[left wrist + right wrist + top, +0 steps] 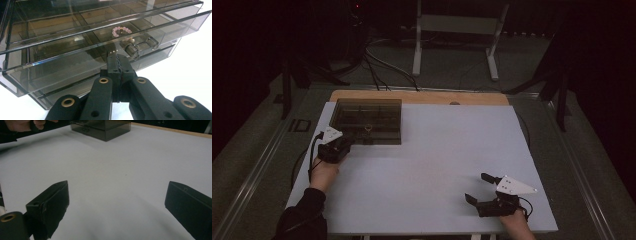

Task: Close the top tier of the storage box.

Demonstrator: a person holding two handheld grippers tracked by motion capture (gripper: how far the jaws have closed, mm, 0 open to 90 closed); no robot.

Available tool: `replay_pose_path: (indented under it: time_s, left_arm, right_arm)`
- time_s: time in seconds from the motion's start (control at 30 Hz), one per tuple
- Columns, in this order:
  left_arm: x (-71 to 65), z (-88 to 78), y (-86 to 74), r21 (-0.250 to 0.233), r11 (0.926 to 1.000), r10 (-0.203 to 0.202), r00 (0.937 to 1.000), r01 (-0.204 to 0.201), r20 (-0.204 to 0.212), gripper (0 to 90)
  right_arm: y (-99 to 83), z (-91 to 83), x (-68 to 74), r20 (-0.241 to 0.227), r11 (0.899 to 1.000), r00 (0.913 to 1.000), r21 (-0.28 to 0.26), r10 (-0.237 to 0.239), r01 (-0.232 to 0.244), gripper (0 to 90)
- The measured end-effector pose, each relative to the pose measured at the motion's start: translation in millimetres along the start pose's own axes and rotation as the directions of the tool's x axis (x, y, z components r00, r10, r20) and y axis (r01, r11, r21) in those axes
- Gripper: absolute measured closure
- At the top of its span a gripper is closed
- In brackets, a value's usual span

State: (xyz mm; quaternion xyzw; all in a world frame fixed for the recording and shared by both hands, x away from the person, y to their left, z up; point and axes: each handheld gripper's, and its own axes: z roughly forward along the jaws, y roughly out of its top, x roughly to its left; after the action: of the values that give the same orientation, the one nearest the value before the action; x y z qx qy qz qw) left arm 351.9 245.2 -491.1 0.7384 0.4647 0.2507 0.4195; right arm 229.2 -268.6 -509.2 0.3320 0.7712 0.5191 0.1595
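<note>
White tabletop point(427, 165), dark room beyond. Far left: smoky clear drawer box point(368, 120), pink bead ring point(121, 31) in a compartment. Left gripper point(118, 65) pressed together at the drawer front. Right gripper point(478, 187) near right, spread wide, empty.

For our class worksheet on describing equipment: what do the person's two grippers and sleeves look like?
Both the left gripper and right gripper are black, each topped by a pale grey three-cornered plate with small dark dots and trailing a black cable. Brass-coloured rivets dot the linkage. A dark sleeve covers the left forearm.
</note>
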Motion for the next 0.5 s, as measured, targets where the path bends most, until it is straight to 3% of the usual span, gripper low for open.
replay_pose_path:
  time_s: [0.5]
  left_arm:
    - [2.0,4.4,2.2,0.001,1.0000,-0.009,1.0000,0.009,0.002,89.7]
  right_arm:
    - [-0.5,-0.4,-0.1,0.004,1.000,1.0000,0.001,0.000,0.000,5.6]
